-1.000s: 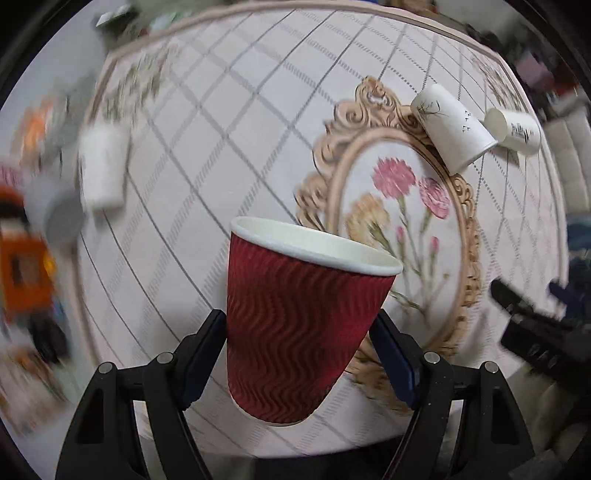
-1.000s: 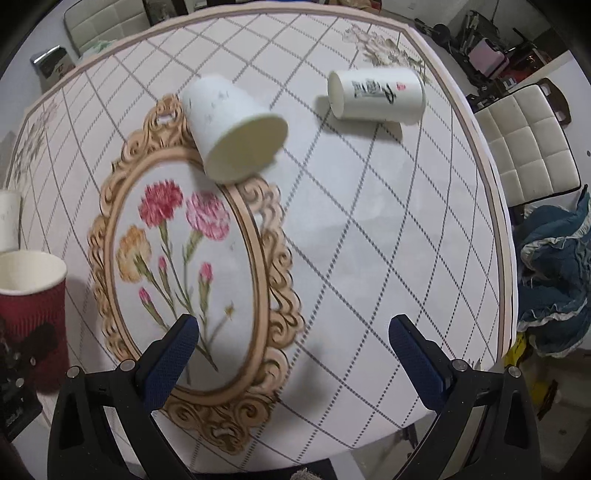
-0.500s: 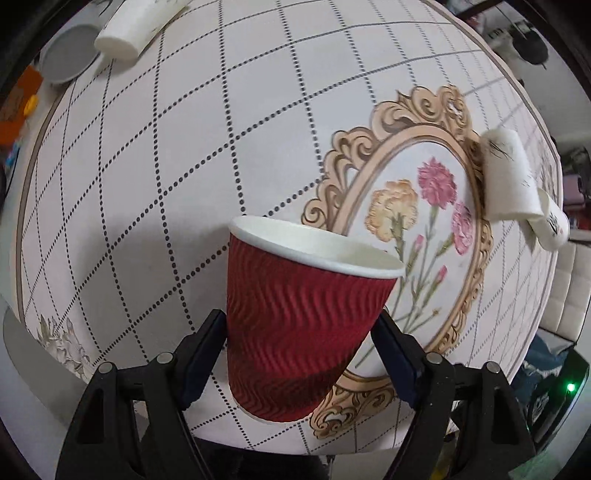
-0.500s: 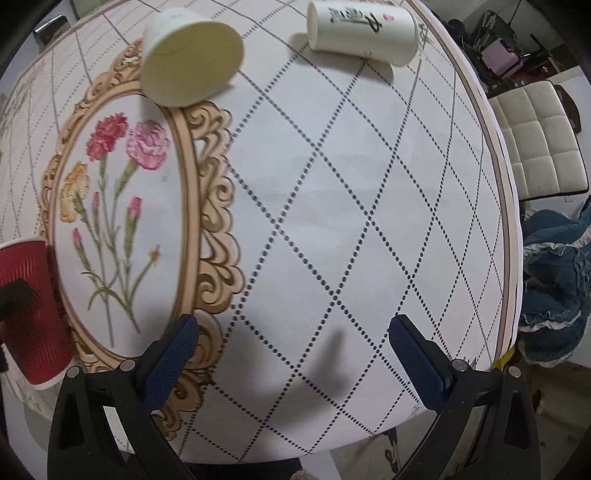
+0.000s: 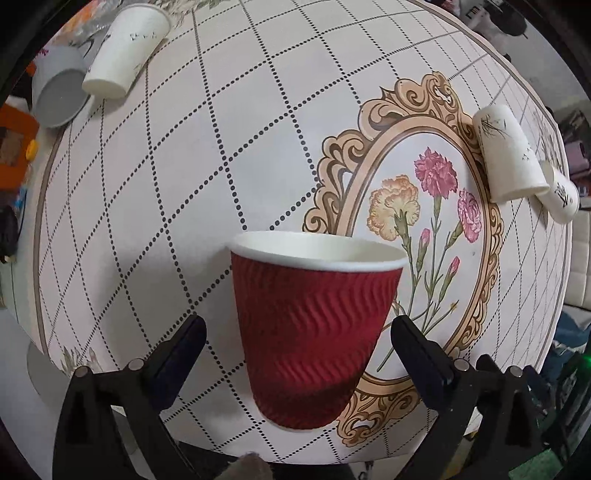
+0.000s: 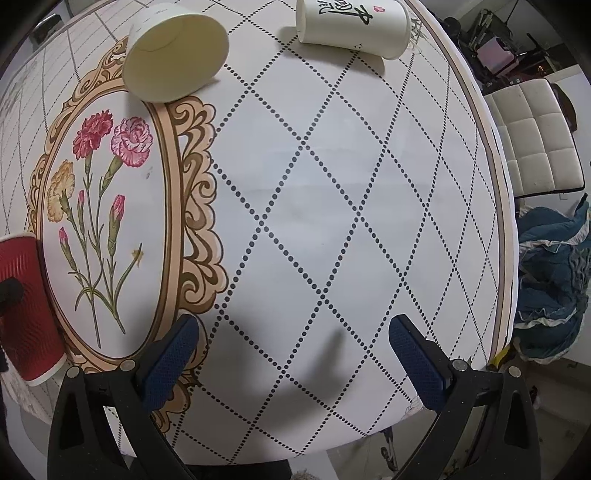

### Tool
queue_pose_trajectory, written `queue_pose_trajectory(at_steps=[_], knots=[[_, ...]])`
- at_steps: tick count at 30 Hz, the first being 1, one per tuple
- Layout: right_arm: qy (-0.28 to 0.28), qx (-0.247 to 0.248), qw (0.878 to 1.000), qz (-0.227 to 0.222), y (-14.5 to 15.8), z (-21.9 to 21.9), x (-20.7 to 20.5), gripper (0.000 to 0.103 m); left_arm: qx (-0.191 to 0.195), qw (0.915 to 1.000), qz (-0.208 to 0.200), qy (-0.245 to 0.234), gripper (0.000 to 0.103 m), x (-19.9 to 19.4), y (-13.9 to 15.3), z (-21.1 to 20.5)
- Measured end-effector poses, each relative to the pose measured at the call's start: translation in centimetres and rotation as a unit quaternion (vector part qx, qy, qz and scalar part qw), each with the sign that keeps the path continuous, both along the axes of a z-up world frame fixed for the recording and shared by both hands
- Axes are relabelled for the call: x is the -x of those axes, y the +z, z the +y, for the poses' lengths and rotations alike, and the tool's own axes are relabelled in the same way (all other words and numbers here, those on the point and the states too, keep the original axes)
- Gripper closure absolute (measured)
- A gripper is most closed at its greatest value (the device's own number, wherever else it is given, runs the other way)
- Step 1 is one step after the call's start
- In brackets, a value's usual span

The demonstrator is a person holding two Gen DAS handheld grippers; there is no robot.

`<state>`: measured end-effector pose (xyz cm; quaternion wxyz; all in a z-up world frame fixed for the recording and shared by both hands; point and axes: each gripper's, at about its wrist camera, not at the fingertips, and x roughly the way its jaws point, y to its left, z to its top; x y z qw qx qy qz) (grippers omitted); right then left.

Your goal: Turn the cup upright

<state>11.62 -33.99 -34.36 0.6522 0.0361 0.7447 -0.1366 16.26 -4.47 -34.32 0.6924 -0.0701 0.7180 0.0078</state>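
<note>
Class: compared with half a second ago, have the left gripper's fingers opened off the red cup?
Yes. The left gripper has opened; gaps now show between each finger and the red cup, standing upright on the table.

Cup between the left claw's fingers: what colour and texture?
Red cup, wavy ribbed, white rim; left wrist view.

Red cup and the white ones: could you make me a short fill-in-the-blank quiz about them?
1. The red cup stands with its opening facing ____.
2. The left gripper is ____, its fingers apart from the cup.
3. The white cup with black writing lies on its ____.
4. The right gripper holds ____.

Answers: up; open; side; nothing
</note>
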Motion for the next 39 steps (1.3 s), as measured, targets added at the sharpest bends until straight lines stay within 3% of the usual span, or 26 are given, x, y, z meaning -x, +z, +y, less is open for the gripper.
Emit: queue_pose_trajectory(at_steps=[4,8,12,15,28,39], knots=[[-0.001,0.001,1.0,-0.003,0.5,0.6,-0.2,0.0,-0.037,0.9981,-0.042,-0.027,0.001,0.4,2.3,-0.6],[-0.003,-0.002,1.0,-0.008,1.5,1.6,-0.8,0.0,-0.091,0.9895,-0.099,-0.053,0.001,1.4,5.7,-0.1],[0.002,-0.009,1.0,-0.016,2.7,2.7,-1.2,0.0,-0.134,0.9795,-0.141,-0.049,0.001,2.6,8.3,2.9],[0.009,-0.018,0.999,-0.025,3.8,3.8,-1.5,0.0,-0.166,0.9722,-0.158,-0.046,0.001,3.5,8.3,5.6],[0.102,-0.062,0.991,-0.06,8.6,14.4,-3.6,0.0,-0.189,0.976,-0.108,0.011,0.001,6.8,4.5,13.4],[0.162,-0.071,0.984,-0.031,6.6,21.8,-5.0,0.0,-0.175,0.9813,-0.079,0.018,0.001,6.6,1.9,15.6]])
